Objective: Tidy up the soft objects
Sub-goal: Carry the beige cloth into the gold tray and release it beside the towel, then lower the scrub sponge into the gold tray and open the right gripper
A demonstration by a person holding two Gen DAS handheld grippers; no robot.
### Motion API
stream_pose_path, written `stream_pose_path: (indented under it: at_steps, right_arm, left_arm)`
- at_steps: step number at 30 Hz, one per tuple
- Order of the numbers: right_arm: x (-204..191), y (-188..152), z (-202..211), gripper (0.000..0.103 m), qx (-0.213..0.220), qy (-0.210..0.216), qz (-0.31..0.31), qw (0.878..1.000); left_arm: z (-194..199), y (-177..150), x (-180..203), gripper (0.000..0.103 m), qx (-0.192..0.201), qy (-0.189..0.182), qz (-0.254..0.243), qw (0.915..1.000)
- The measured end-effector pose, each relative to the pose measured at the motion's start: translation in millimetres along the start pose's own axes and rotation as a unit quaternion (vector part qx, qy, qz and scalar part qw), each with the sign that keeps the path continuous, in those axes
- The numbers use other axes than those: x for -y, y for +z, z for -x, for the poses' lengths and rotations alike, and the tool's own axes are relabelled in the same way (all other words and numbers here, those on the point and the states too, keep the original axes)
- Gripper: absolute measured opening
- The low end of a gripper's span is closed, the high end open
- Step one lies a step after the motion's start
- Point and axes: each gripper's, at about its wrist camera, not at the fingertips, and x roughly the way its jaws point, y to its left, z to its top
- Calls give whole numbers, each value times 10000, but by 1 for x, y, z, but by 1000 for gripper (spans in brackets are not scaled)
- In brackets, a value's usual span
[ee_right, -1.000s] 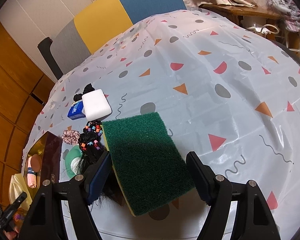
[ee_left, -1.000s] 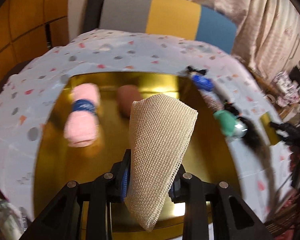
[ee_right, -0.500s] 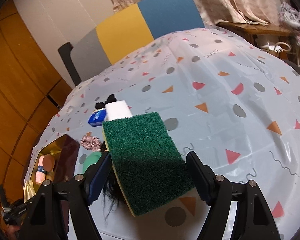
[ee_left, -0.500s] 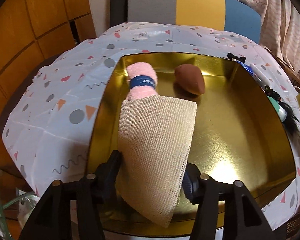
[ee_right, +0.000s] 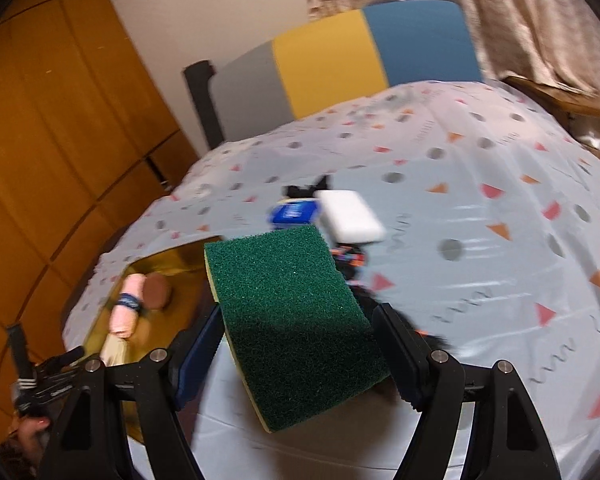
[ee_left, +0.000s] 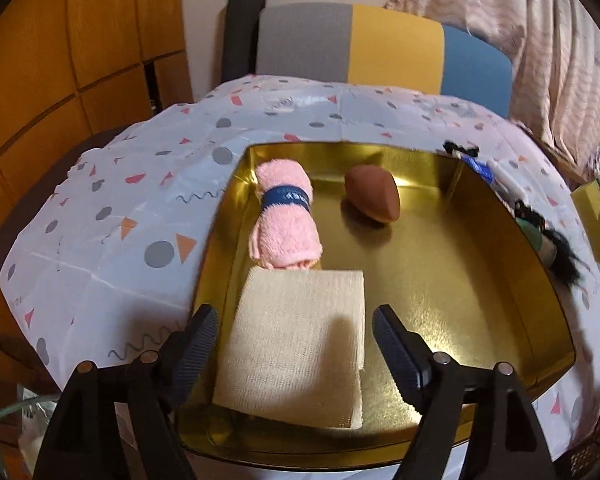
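mesh cloth (ee_left: 300,344) flat between opening left gripper (ee_left: 295,336) jaws

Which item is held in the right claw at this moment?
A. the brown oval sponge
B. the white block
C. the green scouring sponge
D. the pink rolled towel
C: the green scouring sponge sits clamped between the fingers of the right claw, lifted above the patterned tablecloth.

Glossy metal tray (ee_left: 480,280), rough sponge (ee_right: 296,320)
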Motion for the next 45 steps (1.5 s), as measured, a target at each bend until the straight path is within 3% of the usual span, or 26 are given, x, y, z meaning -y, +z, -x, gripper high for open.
stream_pose_path:
  at_steps: [5,14,19,24,29,31,41,45]
  right_arm:
    - [-48,7,-16,76,-145,377,267,9988]
    - [-136,10,-67,76,-631,671,763,9928]
    - [-166,7,-105,76,-958,453,1104,9882]
    - [-173,8,-135,76,-1187,92,1273,9847]
    - [-181,16,-163,76,-1305,-640,1439,9789]
    - [-179,18,-175,76,-1394,-720,1316,9788]
    - [-188,17,-206,78,-1363,-1262,1672,9683]
    - [-188,18,-208,85,-1279,-1502,1767,9643]
  left_arm:
    - [12,1,-8,80,109,-627,638,9959]
    - [18,-7,28,80,90,-1292,215,9913]
    - [17,-10,30,80,4,-1391,251,9900]
    - [19,-12,23,79,-24,-1426,447,9888]
    - [17,-12,20,79,-67,-1445,526,9881]
    - [17,-12,20,79,-100,-1463,536,9877]
    - [18,-11,19,79,-138,-1488,549,9872]
    - [16,-13,20,79,-188,-1484,539,9873]
